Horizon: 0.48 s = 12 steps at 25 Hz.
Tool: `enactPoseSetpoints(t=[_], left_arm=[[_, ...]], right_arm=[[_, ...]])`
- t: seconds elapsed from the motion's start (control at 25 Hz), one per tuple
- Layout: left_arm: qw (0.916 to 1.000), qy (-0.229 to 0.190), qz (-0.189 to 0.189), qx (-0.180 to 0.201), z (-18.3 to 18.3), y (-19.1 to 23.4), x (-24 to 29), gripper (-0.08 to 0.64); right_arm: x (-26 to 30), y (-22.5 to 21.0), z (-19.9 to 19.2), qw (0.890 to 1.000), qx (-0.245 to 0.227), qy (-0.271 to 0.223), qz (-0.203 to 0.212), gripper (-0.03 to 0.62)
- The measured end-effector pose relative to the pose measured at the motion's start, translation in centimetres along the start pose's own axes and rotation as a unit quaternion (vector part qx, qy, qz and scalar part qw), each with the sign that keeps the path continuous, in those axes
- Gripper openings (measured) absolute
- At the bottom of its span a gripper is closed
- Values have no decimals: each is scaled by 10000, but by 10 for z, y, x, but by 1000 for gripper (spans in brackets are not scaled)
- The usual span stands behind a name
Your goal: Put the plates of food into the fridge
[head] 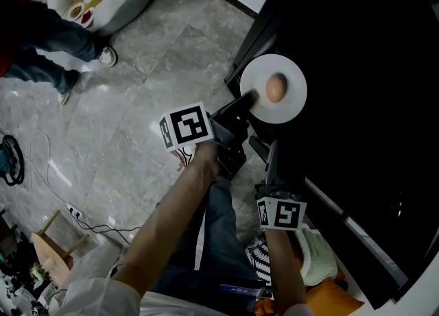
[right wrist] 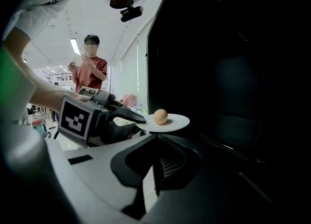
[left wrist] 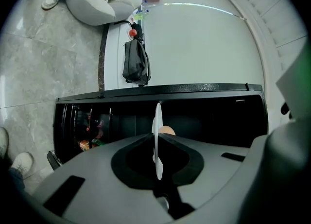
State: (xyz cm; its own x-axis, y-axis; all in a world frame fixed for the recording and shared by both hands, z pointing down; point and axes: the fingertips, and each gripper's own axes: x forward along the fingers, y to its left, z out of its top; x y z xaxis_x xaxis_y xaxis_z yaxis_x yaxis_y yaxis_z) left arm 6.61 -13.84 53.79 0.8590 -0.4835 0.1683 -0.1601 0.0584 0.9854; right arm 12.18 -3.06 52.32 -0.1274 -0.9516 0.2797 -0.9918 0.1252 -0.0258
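Clamping round white plate (head: 293, 76) by rim, left gripper (head: 248, 99), tan egg (head: 276, 89) on top

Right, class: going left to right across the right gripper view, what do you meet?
The left gripper → the white plate it holds, carrying a brown egg-shaped food → the dark fridge.

Left hand-held gripper (head: 251, 96) clamped on plate (head: 291, 75) rim, arm outstretched, right hand-held gripper (head: 272, 155) closed, empty
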Motion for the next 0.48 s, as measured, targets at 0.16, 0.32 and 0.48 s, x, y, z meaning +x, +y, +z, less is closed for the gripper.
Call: enactPoseSetpoints(t=[0.16,0.32,0.48], left_arm=[[9999,71,-8,98,2,-3,6,18],[9998,153,-35,79,-3,-4,19,18],[9996,254,-75,46,-7,-3,20,18]], right_arm=[[-1,-1,2,9999,70,-18,-79,9],[-1,-2,3,9999,80,-35,-96,9],[-1,8,-1,10000,57,11,-73,9]])
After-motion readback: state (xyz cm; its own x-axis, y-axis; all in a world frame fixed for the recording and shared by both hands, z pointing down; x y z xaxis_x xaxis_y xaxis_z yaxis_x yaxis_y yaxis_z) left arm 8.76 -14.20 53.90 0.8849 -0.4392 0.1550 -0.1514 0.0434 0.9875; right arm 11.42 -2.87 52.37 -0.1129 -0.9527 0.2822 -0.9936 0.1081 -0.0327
